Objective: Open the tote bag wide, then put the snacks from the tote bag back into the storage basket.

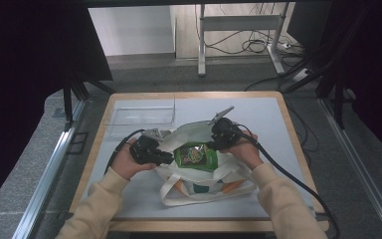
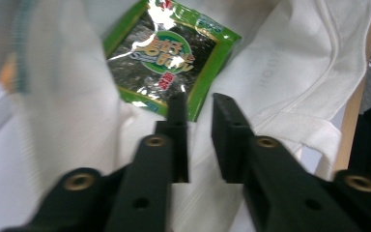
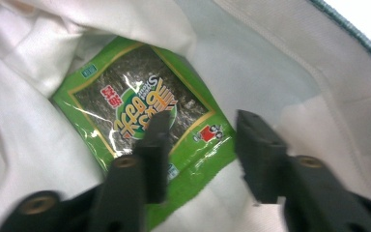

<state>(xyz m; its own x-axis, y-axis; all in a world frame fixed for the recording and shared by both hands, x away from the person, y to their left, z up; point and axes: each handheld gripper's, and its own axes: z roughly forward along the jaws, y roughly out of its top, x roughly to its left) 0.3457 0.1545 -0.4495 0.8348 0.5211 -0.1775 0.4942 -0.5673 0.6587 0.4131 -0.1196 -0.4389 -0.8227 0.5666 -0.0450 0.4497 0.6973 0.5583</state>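
Sleeves: two cream-coloured sleeves come in from the near edge of the high view, one hand on each gripper.
Table: a pale mat on a wooden-edged table [image 1: 283, 112].
Tote bag: a white cloth tote bag [image 1: 199, 186] lies at the near middle of the mat, its mouth turned up and spread wide; its strap loops trail toward the near edge, and orange print shows on the near side.
Seaweed packet: a green snack packet [image 1: 195, 156] with a dark seaweed picture and a round logo sits inside the open mouth of the bag, lying on the white cloth – between the two grippers.
Left gripper: the left gripper [image 1: 165, 158] is at the left rim of the bag, pointing in toward the packet. In the left gripper view [image 2: 199, 111] its jaws stand a narrow gap apart; nothing is pinched, and the packet's corner [image 2: 166, 58] and white cloth lie just beyond the tips.
Right gripper: the right gripper [image 1: 213, 145] is at the right rim of the bag, facing the left one across the packet. In the right gripper view [image 3: 204, 130] its jaws are spread wider, with nothing clamped – the packet's lower corner [image 3: 140, 113] shows between and past them, and whether either tip touches the foil cannot be told.
Tray: a clear plastic tray [image 1: 142, 115] stands farther off, on the far left part of the mat, well apart from the bag.
Beyond the table: grey carpet, a metal desk leg and loose cables on the floor.
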